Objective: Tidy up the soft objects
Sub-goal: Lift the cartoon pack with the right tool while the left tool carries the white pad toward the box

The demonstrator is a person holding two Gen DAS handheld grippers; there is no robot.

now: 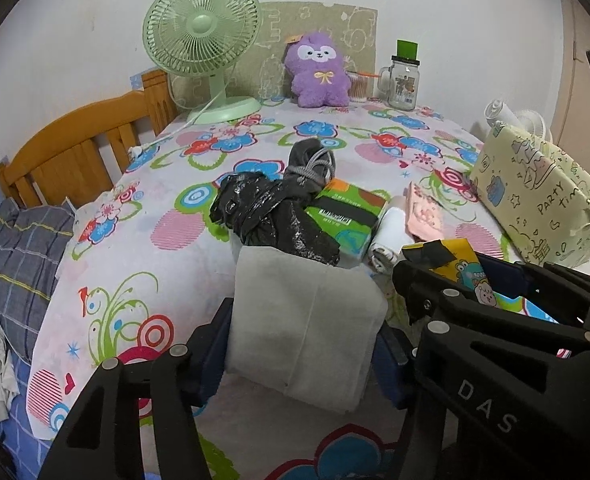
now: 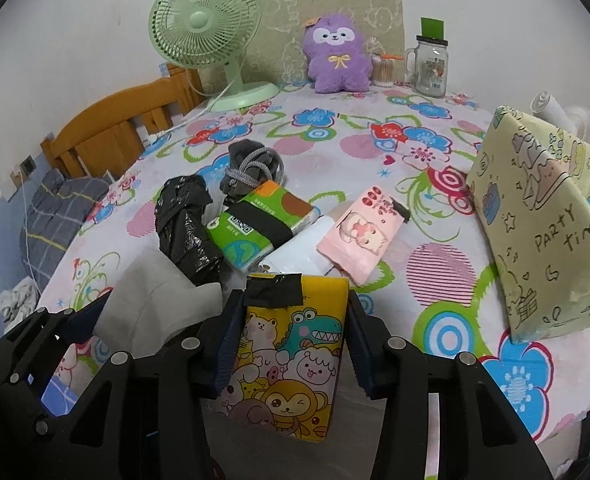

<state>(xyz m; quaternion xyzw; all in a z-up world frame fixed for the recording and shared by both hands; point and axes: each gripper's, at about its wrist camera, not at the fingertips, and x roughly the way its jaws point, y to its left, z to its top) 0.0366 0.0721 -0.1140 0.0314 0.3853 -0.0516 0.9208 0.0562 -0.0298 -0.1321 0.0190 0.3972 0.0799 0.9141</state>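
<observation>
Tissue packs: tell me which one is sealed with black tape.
The yellow cartoon-animal pack, held by the right gripper. The green and pink packs lie loose.

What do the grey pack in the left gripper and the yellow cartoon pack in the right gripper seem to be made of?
Grey pack: probably matte non-woven or paper-like wrap; it shows a dull surface, a soft fold line and no glare.
Yellow cartoon pack: likely thin printed plastic film, slightly glossy, with black tape on top. Its contents are not visible.

purple plush (image 1: 319, 70), green fan (image 1: 203, 36), floral cloth (image 1: 135, 248)

Left gripper (image 1: 299, 344) and right gripper (image 2: 291, 344) angled downward, jaws apparently clamped.
</observation>
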